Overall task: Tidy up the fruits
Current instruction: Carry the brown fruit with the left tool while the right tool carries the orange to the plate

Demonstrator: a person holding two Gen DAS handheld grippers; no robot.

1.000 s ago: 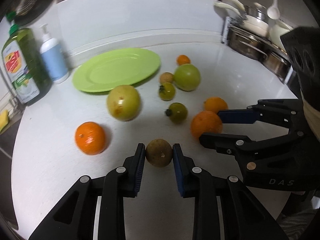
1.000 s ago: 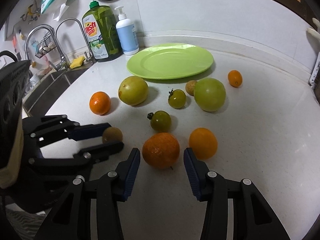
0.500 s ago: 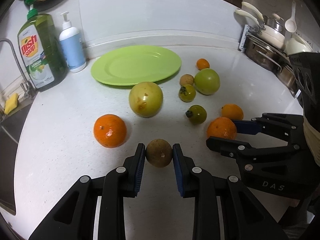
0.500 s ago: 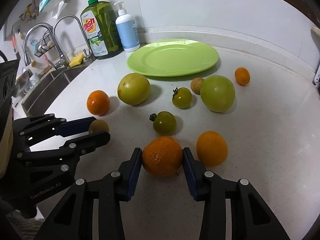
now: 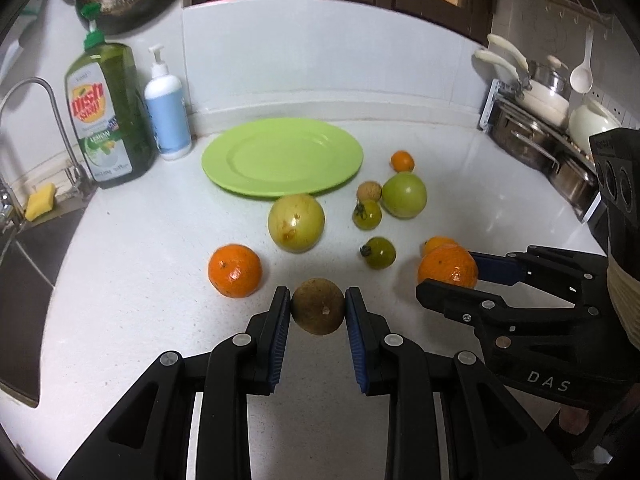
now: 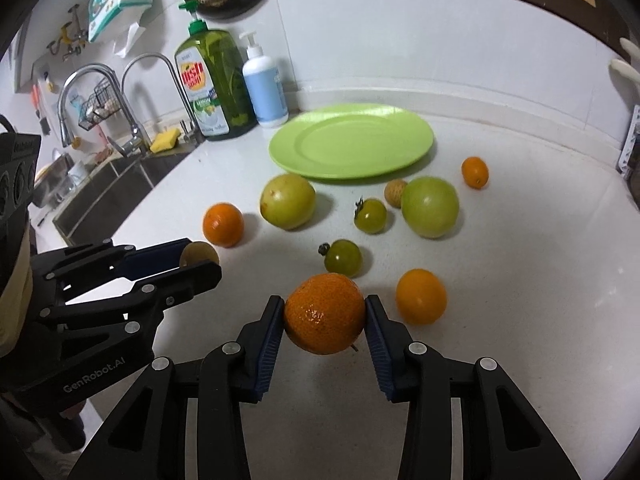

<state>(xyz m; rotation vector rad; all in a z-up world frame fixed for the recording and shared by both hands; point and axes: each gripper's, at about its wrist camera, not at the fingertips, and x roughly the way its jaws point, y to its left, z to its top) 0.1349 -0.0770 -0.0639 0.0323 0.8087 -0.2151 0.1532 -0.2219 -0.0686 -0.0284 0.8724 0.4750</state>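
- The left tongs (image 5: 318, 308) are closed on a small brown fruit (image 5: 318, 306), pads touching both its sides, near the front of the white tabletop (image 5: 480, 184).
- The right tongs (image 6: 325, 316) are closed on a large orange (image 6: 325, 313), likewise pinched on both sides; whether either fruit is clear of the surface I cannot tell for sure.
- The green plate (image 5: 282, 157) at the far middle holds nothing, so by my reading no fruit has been sorted yet; these two are the first on the way.
- Loose on the tabletop:
  - a second orange (image 5: 235, 270) at the near left;
  - a big yellow-green fruit (image 5: 296, 221) just near of the plate;
  - a large green fruit (image 5: 404, 195) to the right, a small tan fruit (image 5: 368, 191) touching or just beside it;
  - two small dark-green tomatoes (image 5: 367, 214) (image 5: 378, 253);
  - a smooth orange fruit (image 6: 421, 296) just right of the right tongs;
  - a tiny orange one (image 5: 402, 161) far right of the plate.
- Judged progress: early. Both held fruits have to reach the plate, then eight more follow.
- A dish soap bottle (image 5: 107, 112) and pump bottle (image 5: 167, 108) stand at the far left beside the plate.
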